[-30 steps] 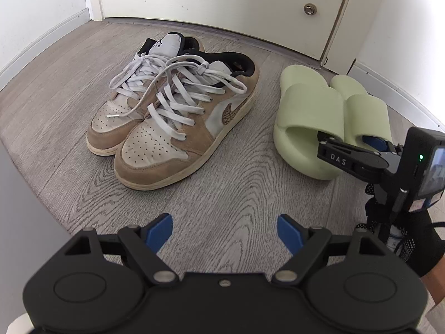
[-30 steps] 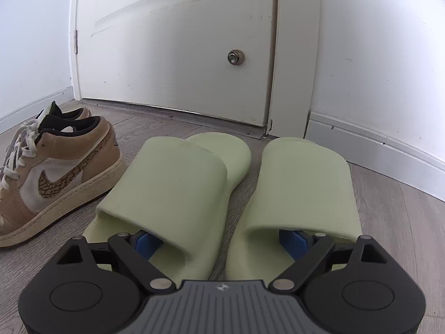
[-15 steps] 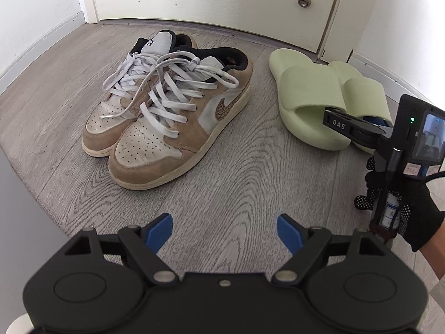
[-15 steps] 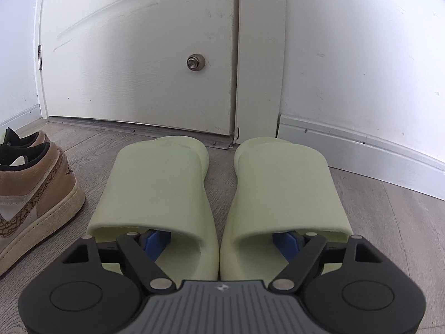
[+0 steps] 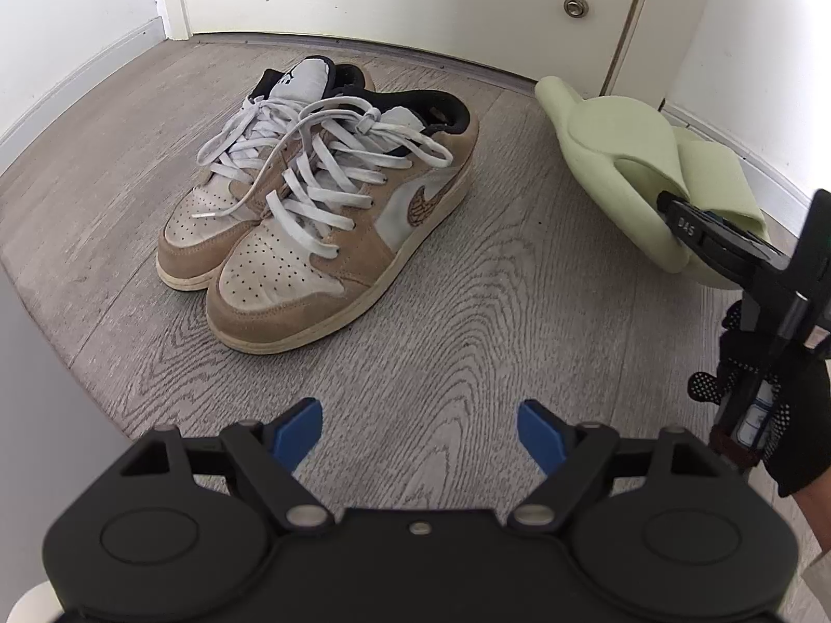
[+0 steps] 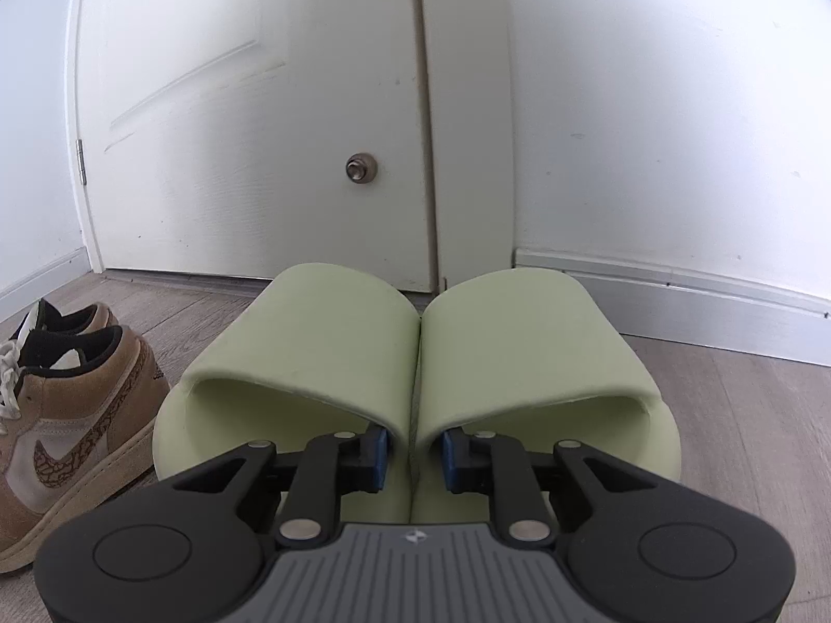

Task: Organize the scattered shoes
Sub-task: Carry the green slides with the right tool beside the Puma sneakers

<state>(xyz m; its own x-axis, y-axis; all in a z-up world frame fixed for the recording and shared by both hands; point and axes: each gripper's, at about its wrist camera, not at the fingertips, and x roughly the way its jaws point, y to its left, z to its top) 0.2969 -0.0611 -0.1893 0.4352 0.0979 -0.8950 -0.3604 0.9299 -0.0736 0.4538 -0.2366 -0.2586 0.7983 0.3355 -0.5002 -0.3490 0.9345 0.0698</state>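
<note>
Two pale green foam slides (image 6: 311, 332) are pressed side by side, their inner strap walls squeezed together. My right gripper (image 6: 413, 446) has one finger inside each slide, and its jaws are closing on those walls. In the left wrist view the slides (image 5: 623, 145) tilt up off the floor at the right, held by the right gripper (image 5: 675, 213). A pair of tan and white sneakers (image 5: 311, 197) with white laces stands together on the wood floor, also seen at the left in the right wrist view as sneakers (image 6: 62, 415). My left gripper (image 5: 418, 431) hangs open over bare floor in front of the sneakers.
A white door (image 6: 233, 104) with a round knob (image 6: 361, 168) closes the back. White walls with a baseboard (image 6: 675, 290) run along the right. A black-gloved hand (image 5: 768, 394) holds the right gripper. A grey surface (image 5: 31, 415) borders the left edge.
The right gripper's jaws came together, pushing the two slides against each other. The slides rose and tilted off the floor. The sneakers and the left gripper stayed put.
</note>
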